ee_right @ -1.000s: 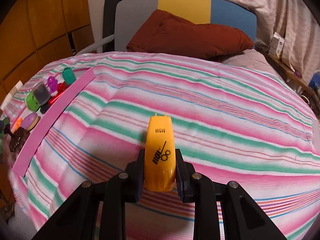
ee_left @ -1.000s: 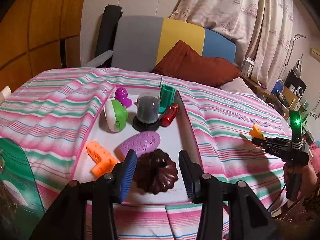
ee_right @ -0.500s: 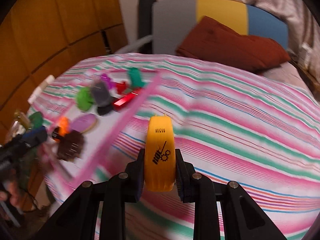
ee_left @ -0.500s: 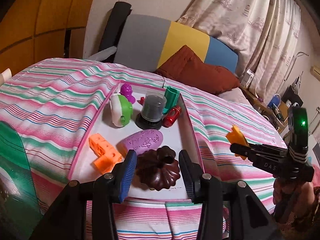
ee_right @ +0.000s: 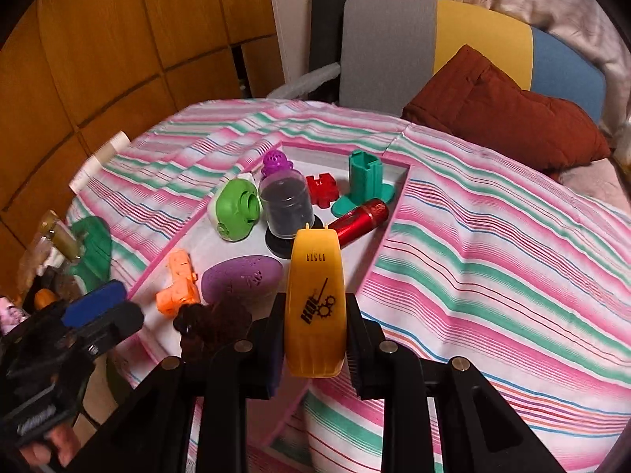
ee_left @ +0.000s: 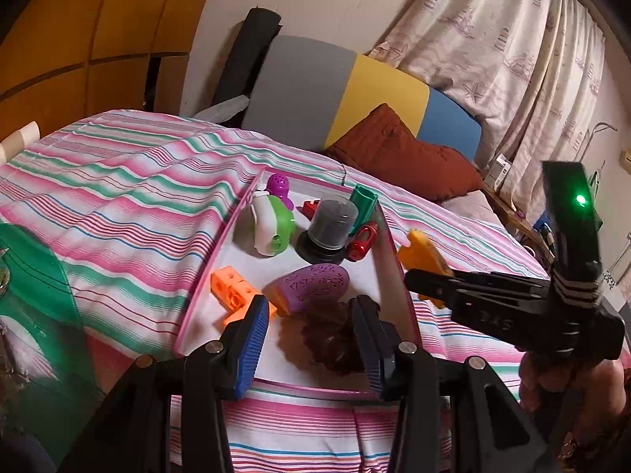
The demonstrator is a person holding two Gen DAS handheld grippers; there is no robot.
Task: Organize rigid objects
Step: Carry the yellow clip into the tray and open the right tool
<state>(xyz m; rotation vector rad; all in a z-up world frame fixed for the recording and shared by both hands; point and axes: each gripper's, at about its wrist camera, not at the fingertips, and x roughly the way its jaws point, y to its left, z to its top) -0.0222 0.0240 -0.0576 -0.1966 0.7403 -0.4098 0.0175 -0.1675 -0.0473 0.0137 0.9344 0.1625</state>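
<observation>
Here the pink-rimmed tray (ee_right: pixel 396 193) on the striped bedspread (ee_right: pixel 493 236) holds a green stand (ee_right: pixel 364 185), red puzzle piece (ee_right: pixel 323 188), red cylinder (ee_right: pixel 361 218), purple oval (ee_right: pixel 240 280), orange block (ee_right: pixel 179 289) and brown fluted mould (ee_left: pixel 331 339). The right gripper (ee_right: pixel 315 339) clamps a yellow case (ee_right: pixel 315 299) above the tray's near edge. The left gripper (ee_left: pixel 311 339) stands half-open astride the mould; whether its pads touch is unclear.

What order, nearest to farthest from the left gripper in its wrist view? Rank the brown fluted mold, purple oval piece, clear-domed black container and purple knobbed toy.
1. Brown fluted mold: between the left gripper fingers.
2. Purple oval piece: just beyond, mid-tray.
3. Clear-domed black container: farther back, right of centre.
4. Purple knobbed toy: far left corner.
</observation>
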